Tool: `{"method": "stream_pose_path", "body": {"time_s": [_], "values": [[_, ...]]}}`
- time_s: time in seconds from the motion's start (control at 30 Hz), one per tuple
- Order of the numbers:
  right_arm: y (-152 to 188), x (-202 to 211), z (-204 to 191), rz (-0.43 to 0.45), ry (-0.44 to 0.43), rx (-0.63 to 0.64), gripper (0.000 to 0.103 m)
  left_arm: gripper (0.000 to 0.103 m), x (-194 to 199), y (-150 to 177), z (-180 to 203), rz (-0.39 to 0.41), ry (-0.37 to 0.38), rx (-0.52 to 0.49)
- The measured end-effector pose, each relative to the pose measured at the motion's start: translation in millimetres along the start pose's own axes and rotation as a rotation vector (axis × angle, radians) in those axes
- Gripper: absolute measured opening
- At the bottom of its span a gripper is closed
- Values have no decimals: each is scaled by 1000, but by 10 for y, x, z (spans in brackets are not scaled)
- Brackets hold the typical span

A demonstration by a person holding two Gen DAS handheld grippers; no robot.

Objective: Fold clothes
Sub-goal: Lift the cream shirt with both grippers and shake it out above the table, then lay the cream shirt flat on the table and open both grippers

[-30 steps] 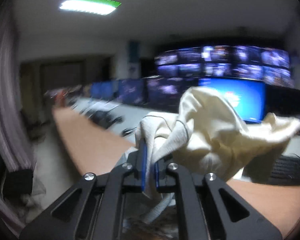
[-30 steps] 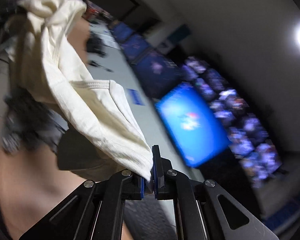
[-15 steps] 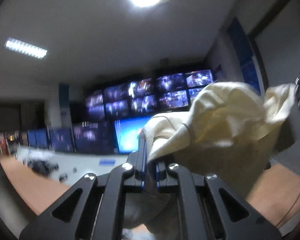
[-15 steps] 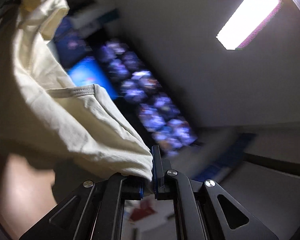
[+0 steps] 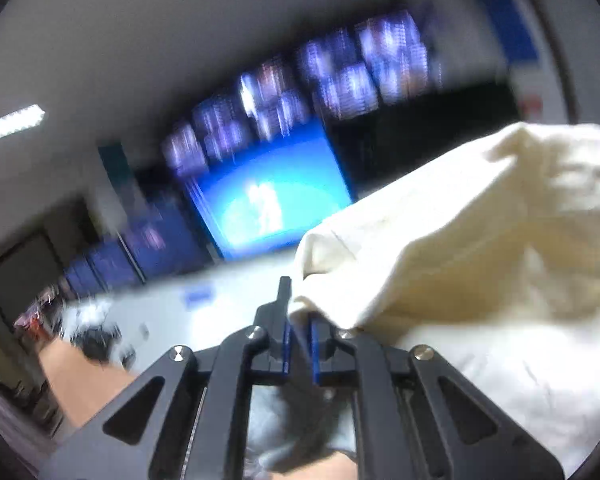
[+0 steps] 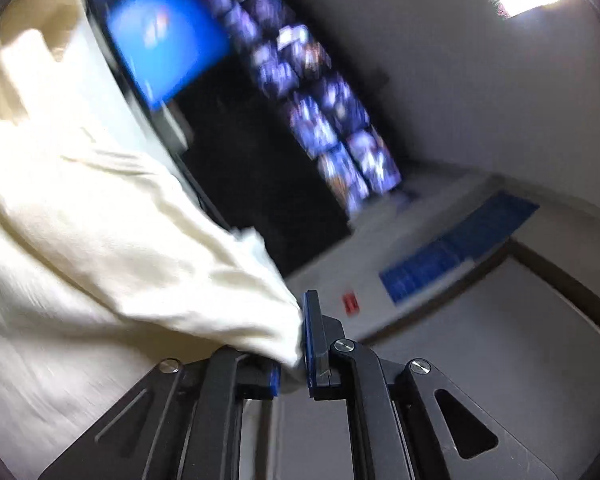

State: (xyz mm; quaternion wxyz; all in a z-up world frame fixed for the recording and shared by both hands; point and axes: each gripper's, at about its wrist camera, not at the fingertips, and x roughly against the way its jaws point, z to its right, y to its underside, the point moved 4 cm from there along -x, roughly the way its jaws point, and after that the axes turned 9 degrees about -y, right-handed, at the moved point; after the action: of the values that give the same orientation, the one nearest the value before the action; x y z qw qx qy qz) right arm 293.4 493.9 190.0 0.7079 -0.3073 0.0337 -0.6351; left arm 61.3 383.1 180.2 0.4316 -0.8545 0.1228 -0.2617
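The left tongs (image 5: 298, 334) pinch an edge of the cream garment (image 5: 480, 264), which billows up to their right. The right tongs (image 6: 296, 344) clamp another corner of the garment (image 6: 100, 220), draping left. It is soft woven cloth, apparently with a stitched hem. Beyond it glows a blurred blue screen (image 5: 268, 208).

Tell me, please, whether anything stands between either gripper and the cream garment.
Nothing visible does: the left gripper and the right gripper each pinch an edge of the cream garment, which hangs between them.
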Motion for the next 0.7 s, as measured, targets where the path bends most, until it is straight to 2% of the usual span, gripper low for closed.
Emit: {"method": "stream_pose_path", "body": {"time_s": [0.07, 0.13, 0.2, 0.23, 0.3, 0.33, 0.37, 0.4, 0.43, 0.47, 0.5, 0.6, 0.67, 0.7], "values": [[5, -660, -245, -84, -48, -5, 5, 15, -733, 206, 311, -156, 17, -76], [98, -1122, -511, -218, -274, -127, 6, 19, -1055, 408, 262, -242, 67, -39], [201, -1231, -734, -275, -568, -282, 6, 19, -1269, 608, 122, -310, 125, 28], [254, -1167, -811, -264, -668, -333, 6, 21, -1376, 707, 52, -344, 154, 61], [371, -859, -950, -207, -820, -374, 6, 36, -1063, 788, -88, -311, 219, 71], [442, -665, -1022, -173, -886, -375, 7, 52, -843, 842, -151, -278, 257, 68], [533, -496, -1109, -148, -961, -371, 10, 76, -628, 912, -200, -249, 301, 64], [624, -324, -1195, -123, -1035, -366, 21, 89, -412, 996, -226, -229, 355, 54], [712, -179, -1282, -102, -1091, -360, 37, 99, -194, 1099, -219, -215, 409, 33], [791, -102, -1376, -94, -1103, -354, 46, 98, 22, 1254, -196, -210, 453, 11], [879, -11, -1448, -85, -1110, -347, 60, 98, 215, 1407, -108, -208, 492, -11], [1260, 358, -1514, -58, -1100, -368, 62, 97, 621, 1839, 362, -250, 606, -67], [1432, 351, -1487, -82, -1105, -423, 62, 94, 745, 2060, 764, -272, 660, -149], [1508, 321, -1532, -101, -1097, -464, 62, 92, 774, 2157, 953, -277, 658, -187]]}}
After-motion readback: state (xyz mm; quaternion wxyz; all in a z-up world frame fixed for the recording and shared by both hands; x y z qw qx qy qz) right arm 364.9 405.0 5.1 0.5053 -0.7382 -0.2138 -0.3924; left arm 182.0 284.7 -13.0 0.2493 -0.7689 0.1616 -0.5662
